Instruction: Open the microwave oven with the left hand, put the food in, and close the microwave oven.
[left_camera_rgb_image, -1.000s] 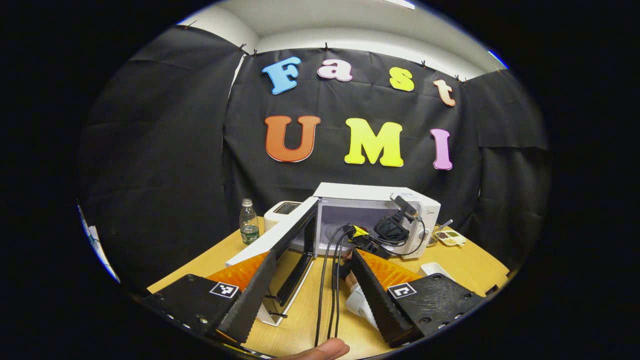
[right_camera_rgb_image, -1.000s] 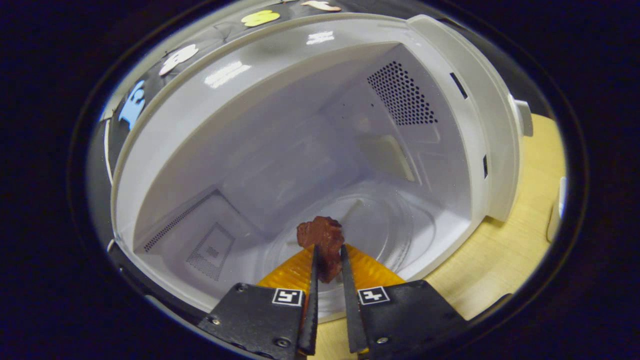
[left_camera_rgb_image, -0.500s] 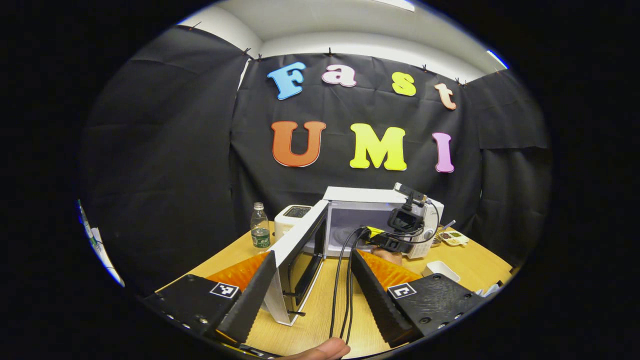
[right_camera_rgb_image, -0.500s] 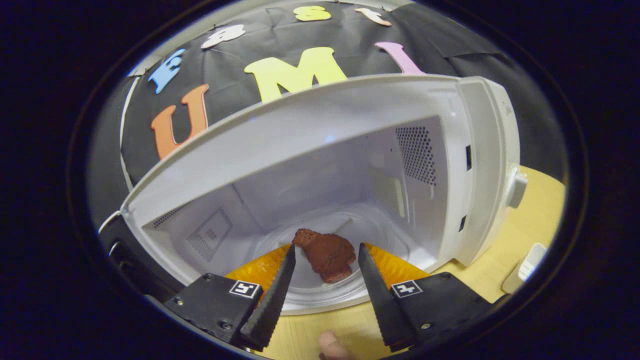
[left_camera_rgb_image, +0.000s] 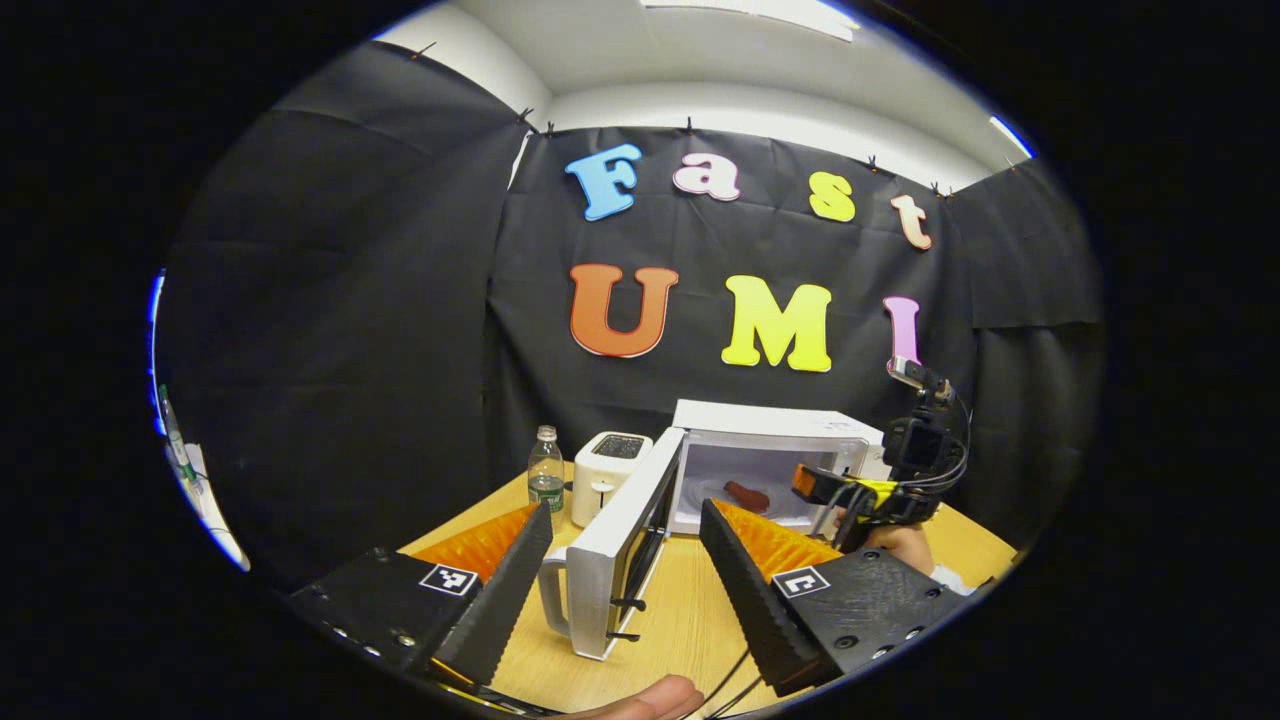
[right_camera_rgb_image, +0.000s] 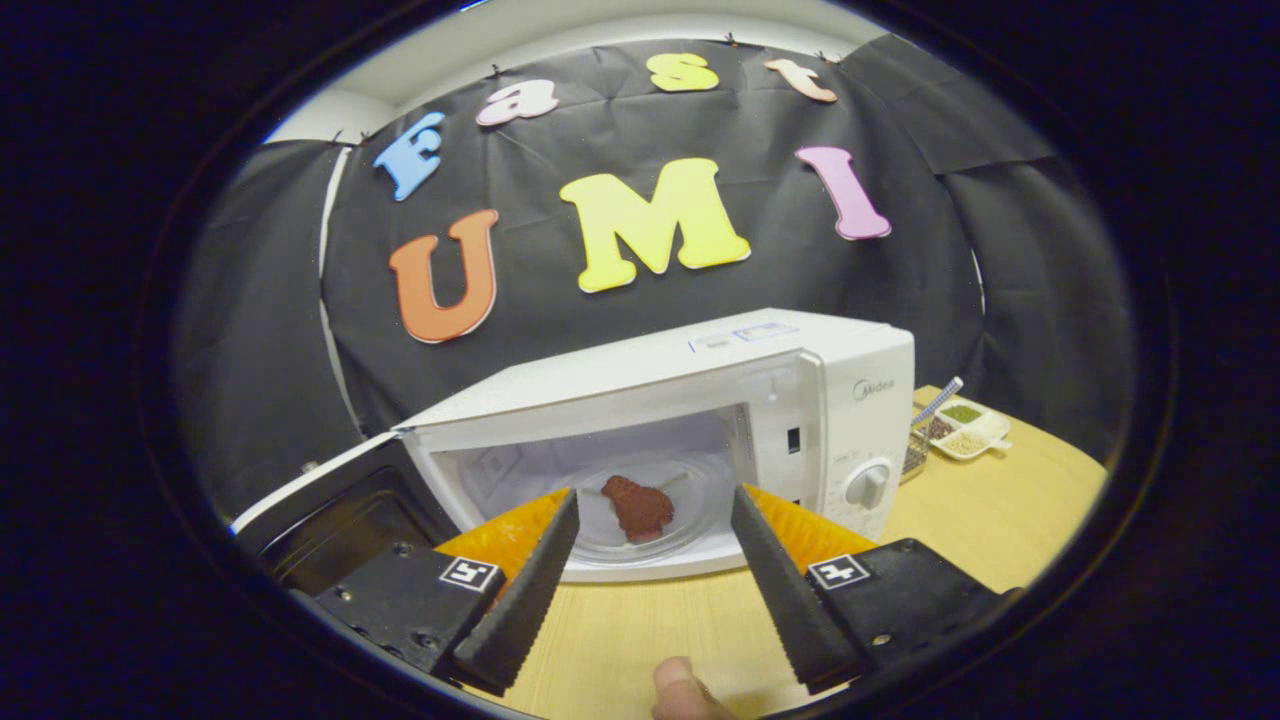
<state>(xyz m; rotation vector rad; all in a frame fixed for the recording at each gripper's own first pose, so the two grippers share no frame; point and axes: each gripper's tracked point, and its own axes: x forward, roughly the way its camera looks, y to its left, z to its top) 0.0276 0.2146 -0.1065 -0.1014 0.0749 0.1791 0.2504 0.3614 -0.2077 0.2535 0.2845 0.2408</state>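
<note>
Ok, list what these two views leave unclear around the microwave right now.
- Microwave dial markings: right gripper view, too small.
- Contents of the small tray: right gripper view, too small to name.
- Outer face of the open door: right gripper view, turned away and cut by the edge.
- Toaster slots: left gripper view, too far off.
- Food: left gripper view, a tiny blob.

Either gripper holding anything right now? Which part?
Nothing held. Right gripper is open, the food lying on the microwave's glass plate. Left gripper is open near the door.
</note>
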